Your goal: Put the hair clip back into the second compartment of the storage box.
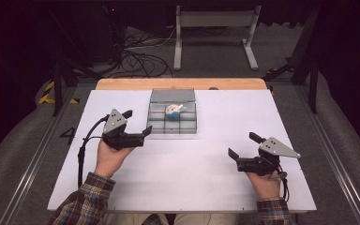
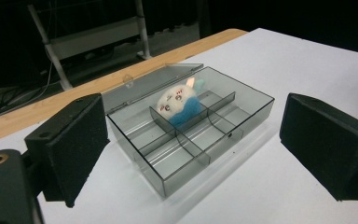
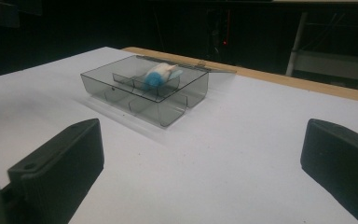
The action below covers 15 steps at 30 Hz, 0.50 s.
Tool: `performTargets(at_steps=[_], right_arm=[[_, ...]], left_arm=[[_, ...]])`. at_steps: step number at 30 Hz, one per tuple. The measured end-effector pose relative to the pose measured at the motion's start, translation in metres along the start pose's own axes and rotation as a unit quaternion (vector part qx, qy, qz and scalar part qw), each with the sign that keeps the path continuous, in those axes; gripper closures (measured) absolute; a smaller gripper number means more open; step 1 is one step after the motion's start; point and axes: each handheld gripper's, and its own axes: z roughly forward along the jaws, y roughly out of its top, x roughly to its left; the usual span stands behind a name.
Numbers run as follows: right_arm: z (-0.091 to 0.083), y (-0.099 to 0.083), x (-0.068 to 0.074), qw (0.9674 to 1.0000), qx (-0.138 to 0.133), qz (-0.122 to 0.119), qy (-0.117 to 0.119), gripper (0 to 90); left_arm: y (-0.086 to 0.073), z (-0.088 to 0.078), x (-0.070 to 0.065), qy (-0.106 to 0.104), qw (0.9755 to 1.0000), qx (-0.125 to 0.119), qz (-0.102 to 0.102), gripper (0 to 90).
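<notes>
The white surface (image 1: 192, 159) is bare around the clear grey compartment box (image 1: 172, 125), which sits in the upper middle of the high view with its lid (image 1: 172, 95) folded back flat behind it. A wooden strip (image 1: 122, 84) runs along the top edge of the surface. Nothing lies between either claw and the box. Inside, a small white and blue plush toy (image 1: 174, 111) rests in a middle compartment of the back row; the other compartments hold nothing. The left claw (image 1: 138, 123) hovers just left of the box, jaws spread wide. The right claw (image 1: 244, 146), at lower right and well apart from the box, is likewise spread and holds nothing.
</notes>
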Motion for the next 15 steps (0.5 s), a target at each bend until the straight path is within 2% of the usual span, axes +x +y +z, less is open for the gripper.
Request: performTargets(at_steps=[15], right_arm=[[0.0,0.0,-0.001,1.0,0.005,-0.001,-0.004,0.1]], left_arm=[[-0.01,-0.016,-0.001,-0.001,0.9999,-0.017,-0.002,7.0]])
